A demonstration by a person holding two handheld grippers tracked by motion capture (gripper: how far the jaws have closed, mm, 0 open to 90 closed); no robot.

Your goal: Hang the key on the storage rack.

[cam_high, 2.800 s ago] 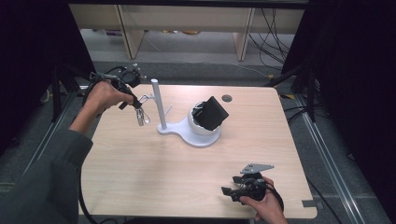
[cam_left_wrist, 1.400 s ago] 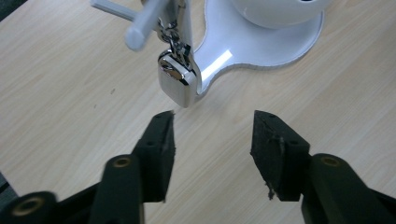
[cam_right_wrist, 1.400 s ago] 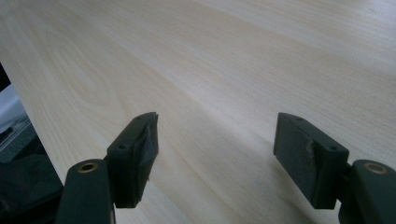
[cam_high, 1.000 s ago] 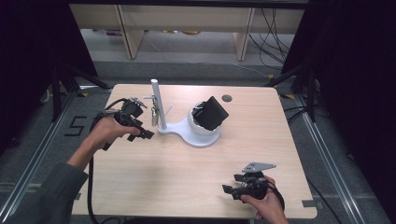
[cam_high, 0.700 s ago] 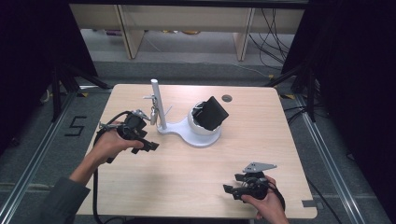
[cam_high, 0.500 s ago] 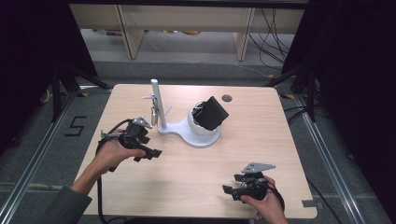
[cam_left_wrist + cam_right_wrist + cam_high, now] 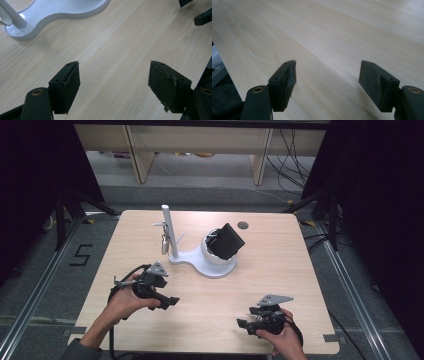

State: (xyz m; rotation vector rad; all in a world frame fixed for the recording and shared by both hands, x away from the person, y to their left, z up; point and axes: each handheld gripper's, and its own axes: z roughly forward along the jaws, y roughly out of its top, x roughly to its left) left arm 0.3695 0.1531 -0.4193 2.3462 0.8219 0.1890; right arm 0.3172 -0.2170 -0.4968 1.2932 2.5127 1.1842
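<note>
High view: both my tongs sit low over the wooden table (image 7: 300, 250), empty, with the white stand (image 7: 200, 262) well ahead of them.

I see my left gripper (image 7: 170, 301) at the near left of the table, held in the left hand (image 7: 127, 300), and in the left gripper view its jaws stand wide apart with nothing but bare wood between them; the stand's scalloped base (image 7: 62, 12) and its upright post (image 7: 12, 16) lie just beyond. My right gripper (image 7: 243, 323) rests near the front edge at the right, in the right hand (image 7: 280, 337), and the right gripper view shows its jaws spread just as wide over plain tabletop, holding nothing. On the stand, a black boxy object (image 7: 227, 241) sits tilted in the round cup, and a small metal piece (image 7: 164, 243) hangs beside the post; I cannot tell what it is.
</note>
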